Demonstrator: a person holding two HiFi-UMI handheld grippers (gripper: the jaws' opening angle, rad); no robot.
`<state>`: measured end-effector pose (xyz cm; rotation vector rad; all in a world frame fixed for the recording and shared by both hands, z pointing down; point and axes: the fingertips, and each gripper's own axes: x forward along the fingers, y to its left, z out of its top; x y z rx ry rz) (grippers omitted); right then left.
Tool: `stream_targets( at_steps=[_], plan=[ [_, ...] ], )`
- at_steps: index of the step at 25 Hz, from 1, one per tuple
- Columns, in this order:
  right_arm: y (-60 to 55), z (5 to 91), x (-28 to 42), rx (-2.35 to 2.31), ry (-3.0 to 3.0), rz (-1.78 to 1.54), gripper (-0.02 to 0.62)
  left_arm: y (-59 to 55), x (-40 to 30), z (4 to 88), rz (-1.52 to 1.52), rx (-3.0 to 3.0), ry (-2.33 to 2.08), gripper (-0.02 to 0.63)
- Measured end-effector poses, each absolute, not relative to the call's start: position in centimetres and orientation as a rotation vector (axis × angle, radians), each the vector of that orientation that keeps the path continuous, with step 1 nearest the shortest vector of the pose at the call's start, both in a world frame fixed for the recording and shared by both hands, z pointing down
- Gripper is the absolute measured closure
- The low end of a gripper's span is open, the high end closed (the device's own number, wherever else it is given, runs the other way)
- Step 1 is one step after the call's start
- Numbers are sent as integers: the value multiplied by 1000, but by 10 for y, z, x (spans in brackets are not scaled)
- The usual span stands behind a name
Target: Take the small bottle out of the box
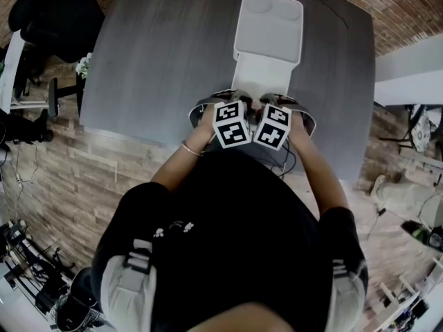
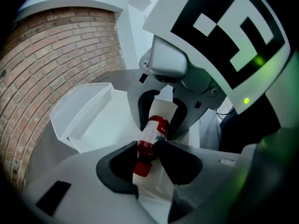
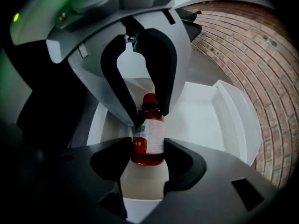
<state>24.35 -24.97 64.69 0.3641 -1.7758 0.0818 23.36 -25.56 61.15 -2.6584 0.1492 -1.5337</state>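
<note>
The small red bottle with a white label hangs tilted over the open white box. My right gripper is shut on its body, a pad flat against each side. From the opposite side, my left gripper is shut on the neck just above the red cap, which points toward the left camera. In the left gripper view the bottle runs from my left jaws up into the right gripper's jaws. In the head view only the two marker cubes show, side by side at the box's near end, and the bottle is hidden under them.
The box lid lies folded back, away from me, on the grey table. The grippers work close to the table's near edge. A black chair stands off the far left corner. A cable lies at the far right.
</note>
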Motion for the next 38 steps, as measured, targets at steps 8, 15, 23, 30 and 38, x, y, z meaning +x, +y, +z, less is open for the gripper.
stream_targets(
  at_steps=[8,15,23,30,38],
  plan=[
    [-253,646,244,415,-1775,-1,380,-258,231,603,-1492,-2712,224,462],
    [-254,637,250,525,-1824,-26,385,-270,197,589,-1424,-2866,527,462],
    [-256,616,256,704,-1891,4,388,-279,161,581,-1381,-2930,758,462],
    [-248,623,256,701,-1861,52,388,-270,168,575,-1352,-2925,721,462],
    [-254,642,255,542,-1714,63,383,-265,170,576,-1354,-2933,723,462]
  ],
)
